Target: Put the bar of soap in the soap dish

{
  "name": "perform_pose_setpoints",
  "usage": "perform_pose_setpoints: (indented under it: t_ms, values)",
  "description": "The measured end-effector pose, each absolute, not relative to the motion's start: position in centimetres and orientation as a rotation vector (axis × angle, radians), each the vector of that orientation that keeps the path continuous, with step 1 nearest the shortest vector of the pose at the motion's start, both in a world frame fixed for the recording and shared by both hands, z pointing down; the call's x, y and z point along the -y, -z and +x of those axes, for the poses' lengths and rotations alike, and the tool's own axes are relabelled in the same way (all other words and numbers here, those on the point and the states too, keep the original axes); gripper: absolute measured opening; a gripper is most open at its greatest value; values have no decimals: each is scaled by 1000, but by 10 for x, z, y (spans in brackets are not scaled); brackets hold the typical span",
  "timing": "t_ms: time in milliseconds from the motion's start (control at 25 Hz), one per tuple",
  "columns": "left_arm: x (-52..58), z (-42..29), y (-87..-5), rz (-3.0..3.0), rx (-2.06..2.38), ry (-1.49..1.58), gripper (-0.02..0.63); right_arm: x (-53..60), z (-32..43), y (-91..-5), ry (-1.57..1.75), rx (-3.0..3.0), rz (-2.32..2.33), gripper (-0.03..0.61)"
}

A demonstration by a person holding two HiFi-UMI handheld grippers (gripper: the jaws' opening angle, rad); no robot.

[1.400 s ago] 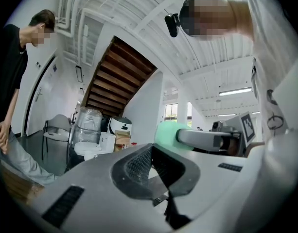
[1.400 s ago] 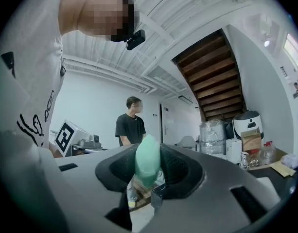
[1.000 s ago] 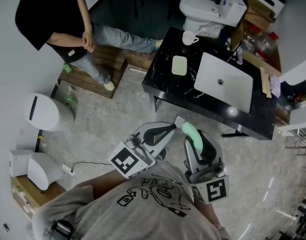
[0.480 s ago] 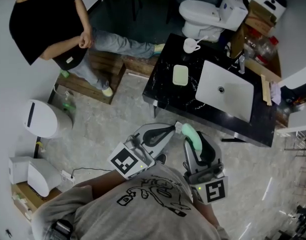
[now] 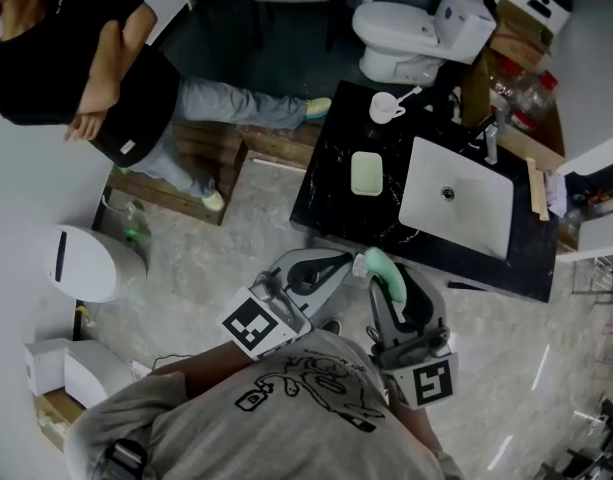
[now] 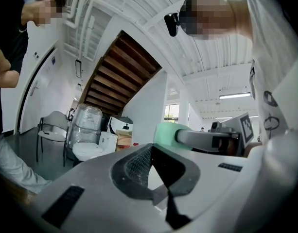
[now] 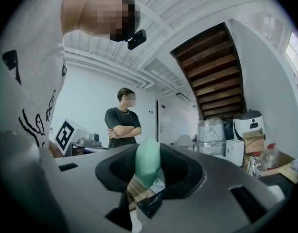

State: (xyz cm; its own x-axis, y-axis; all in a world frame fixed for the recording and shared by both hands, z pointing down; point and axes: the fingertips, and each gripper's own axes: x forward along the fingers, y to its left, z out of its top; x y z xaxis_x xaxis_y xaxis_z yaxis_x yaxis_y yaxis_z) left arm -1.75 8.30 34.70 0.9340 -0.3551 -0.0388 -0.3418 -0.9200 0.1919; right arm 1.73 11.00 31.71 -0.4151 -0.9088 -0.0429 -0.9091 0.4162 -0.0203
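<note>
**Holding the soap, well short of the dish**

Judging by how things lie, the carrying step is in hand. The right gripper (image 7: 148, 176) is clamped partway closed on the bar of soap (image 5: 382, 268), a pale green lump that sticks out past the jaw tips. It is held level in front of the person's chest. The left gripper (image 5: 348, 260) sits just beside it, jaws drawn together with nothing between them.

The soap dish (image 5: 366, 173) lies empty on the black counter (image 5: 326, 193), left of the white sink (image 5: 456, 198) and well apart from the soap. Bare floor lies between the two.

The next move calls for closing that gap. The soap must then come over the dish and be lowered flat into it before the jaws let go. Tilting the gripper downward will probably be needed, since it now points level.

A cup (image 5: 384, 108) stands at the counter's far end, clear of the dish, and a toilet (image 5: 406, 28) sits beyond it. A bystander (image 5: 76, 68) stands off to the left, out of the path. Nothing blocks the approach, though the counter's near edge is a thing to clear.
</note>
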Motion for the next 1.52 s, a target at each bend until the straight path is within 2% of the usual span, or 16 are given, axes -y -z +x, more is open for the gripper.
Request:
perform_pose_setpoints:
  t_ms: [680, 1520]
  values:
    - [-1, -36, -348, 2893, 478, 109, 3, -31, 0, -318, 3, -2573, -1741, 137]
    - [18, 10, -345, 2907, 532, 83, 3, -12, 50, -319, 4, -2587, -1719, 137]
